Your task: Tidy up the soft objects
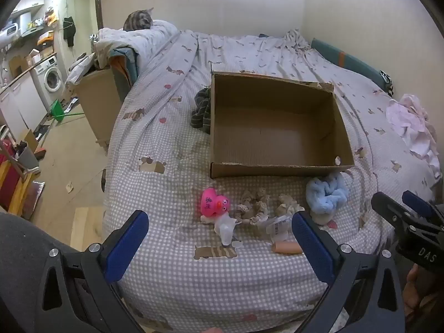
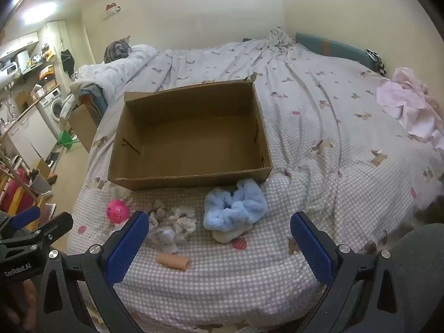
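Both hand-held grippers, left (image 1: 219, 245) and right (image 2: 219, 245), gape wide, empty, just short of the blue scrunchie (image 2: 236, 208)

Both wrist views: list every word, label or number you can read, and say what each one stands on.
"DAS": white letters on the black body of the right gripper, at the left wrist view's right edge; more letters may be cut off.
"GenRobot.AI": white letters on the black body of the left gripper, at the right wrist view's left edge.
Dark characters on the pink heart toy: too blurred to read.
Print on the crumpled paper label on the bed: too small to read.
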The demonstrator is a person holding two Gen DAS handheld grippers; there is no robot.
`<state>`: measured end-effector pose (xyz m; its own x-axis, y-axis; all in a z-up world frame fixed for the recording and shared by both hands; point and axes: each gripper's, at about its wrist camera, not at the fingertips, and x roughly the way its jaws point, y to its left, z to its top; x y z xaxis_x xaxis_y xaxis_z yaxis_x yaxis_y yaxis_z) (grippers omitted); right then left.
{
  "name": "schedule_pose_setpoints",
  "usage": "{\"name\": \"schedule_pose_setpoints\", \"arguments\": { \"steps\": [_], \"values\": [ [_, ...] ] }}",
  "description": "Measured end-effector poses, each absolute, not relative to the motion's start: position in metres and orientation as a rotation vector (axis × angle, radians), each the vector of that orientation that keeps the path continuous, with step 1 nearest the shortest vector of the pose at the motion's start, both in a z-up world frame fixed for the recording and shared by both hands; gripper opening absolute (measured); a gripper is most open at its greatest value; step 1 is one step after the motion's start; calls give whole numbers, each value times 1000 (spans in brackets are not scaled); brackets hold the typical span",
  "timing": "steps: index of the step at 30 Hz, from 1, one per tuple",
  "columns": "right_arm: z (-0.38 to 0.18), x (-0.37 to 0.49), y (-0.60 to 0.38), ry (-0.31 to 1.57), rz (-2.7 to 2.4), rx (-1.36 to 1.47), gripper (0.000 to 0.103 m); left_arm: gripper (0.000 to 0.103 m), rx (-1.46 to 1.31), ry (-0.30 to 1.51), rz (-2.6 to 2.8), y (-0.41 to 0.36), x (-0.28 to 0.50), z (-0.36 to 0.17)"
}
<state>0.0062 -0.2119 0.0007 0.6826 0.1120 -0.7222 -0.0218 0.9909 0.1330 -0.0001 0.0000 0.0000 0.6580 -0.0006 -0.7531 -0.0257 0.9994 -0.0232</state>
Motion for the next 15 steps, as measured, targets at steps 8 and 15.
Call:
{"name": "schedule_pose_setpoints", "arguments": {
  "steps": [8, 15],
  "values": [
    [0, 6, -211, 806, 72, 106, 103, 103, -39, 862, 33, 3, 5, 3],
    [0, 6, -212, 809, 80, 98, 103, 103, -36, 854, 36, 1, 3, 0]
  ]
}}
